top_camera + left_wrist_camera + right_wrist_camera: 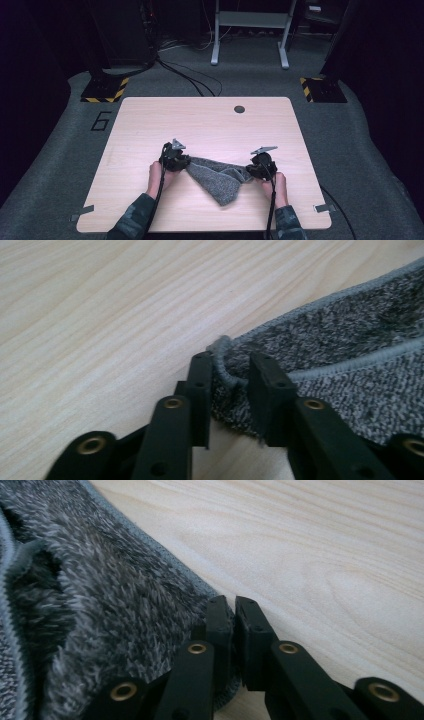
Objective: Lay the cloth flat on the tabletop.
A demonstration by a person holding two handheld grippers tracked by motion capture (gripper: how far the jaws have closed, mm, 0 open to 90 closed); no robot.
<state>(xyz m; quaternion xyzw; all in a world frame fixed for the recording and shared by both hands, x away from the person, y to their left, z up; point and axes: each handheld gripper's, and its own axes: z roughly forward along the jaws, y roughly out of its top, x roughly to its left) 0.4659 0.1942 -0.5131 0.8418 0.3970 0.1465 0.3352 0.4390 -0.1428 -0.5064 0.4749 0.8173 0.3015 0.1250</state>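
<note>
A grey speckled cloth (220, 180) lies bunched on the light wooden table (200, 120), stretched between my two grippers near the front edge. My left gripper (186, 164) holds the cloth's left end. In the left gripper view the jaws (232, 365) pinch a bunched hemmed corner of the cloth (340, 340). My right gripper (251, 170) is at the cloth's right end. In the right gripper view its jaws (234, 607) stand almost together on the fluffy cloth's (100, 605) stitched edge. Both hands come in from the bottom of the high view.
A round dark hole (239, 109) sits near the table's far edge. Beyond the table are two stand bases with yellow-black stripes (105, 90) (322, 89), a grey metal frame (250, 30) and cables on the carpet (190, 75).
</note>
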